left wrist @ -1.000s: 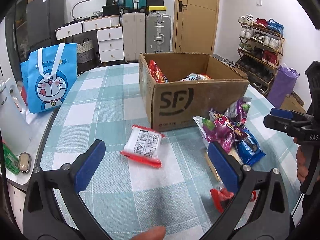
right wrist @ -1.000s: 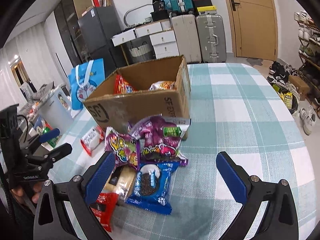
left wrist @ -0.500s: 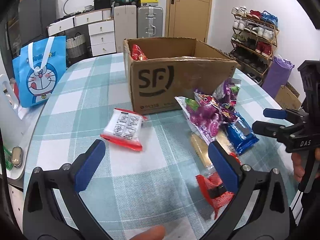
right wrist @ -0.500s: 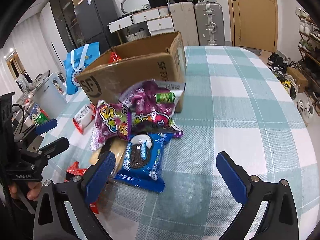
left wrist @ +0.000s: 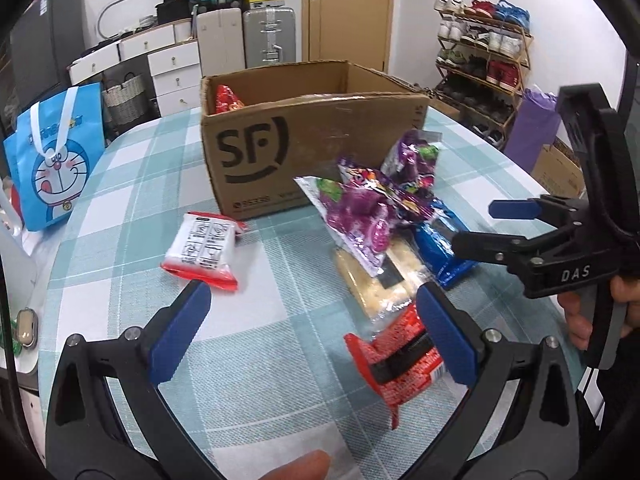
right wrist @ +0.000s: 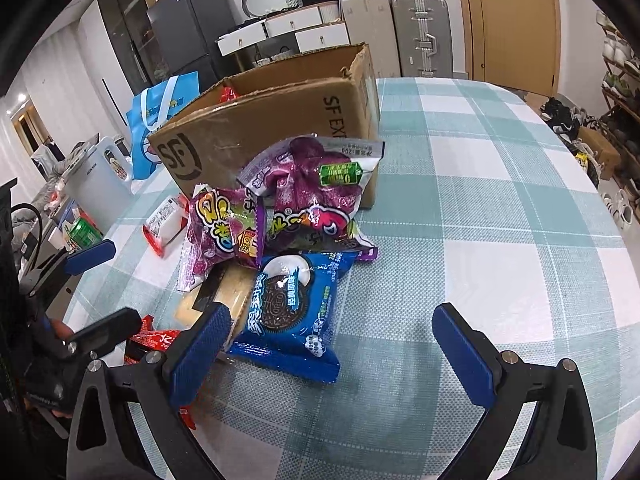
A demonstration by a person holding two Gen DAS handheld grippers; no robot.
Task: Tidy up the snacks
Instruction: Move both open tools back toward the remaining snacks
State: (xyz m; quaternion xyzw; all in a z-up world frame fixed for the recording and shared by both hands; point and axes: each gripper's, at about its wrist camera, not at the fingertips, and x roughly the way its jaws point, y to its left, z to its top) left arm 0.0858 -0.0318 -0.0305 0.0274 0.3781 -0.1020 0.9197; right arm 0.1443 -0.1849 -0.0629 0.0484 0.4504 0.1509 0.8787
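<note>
An open SF cardboard box [left wrist: 320, 152] [right wrist: 272, 128] stands on the checked tablecloth, with a red packet [left wrist: 226, 100] inside. In front of it lies a heap of snacks: purple bags [left wrist: 360, 208] [right wrist: 304, 196], a blue Oreo pack [right wrist: 288, 304] [left wrist: 440, 252], a pale biscuit pack [left wrist: 376, 284] and a red packet [left wrist: 400, 364]. A white and red packet [left wrist: 204, 248] lies apart to the left. My left gripper [left wrist: 312, 332] is open, its right finger over the red packet. My right gripper [right wrist: 332, 348] is open around the Oreo pack's near end, also seen from the side [left wrist: 484, 228].
A blue cartoon bag [left wrist: 52, 160] and a white kettle [right wrist: 100, 184] stand at the table's left edge. Suitcases, drawers, a door and a shoe rack [left wrist: 480, 60] line the room behind. Bare tablecloth [right wrist: 500, 200] stretches right of the heap.
Both grippers have moved lower and closer to the snack heap. The left one has shifted right toward the red packet; the right one now straddles the Oreo pack. Both stay open.
</note>
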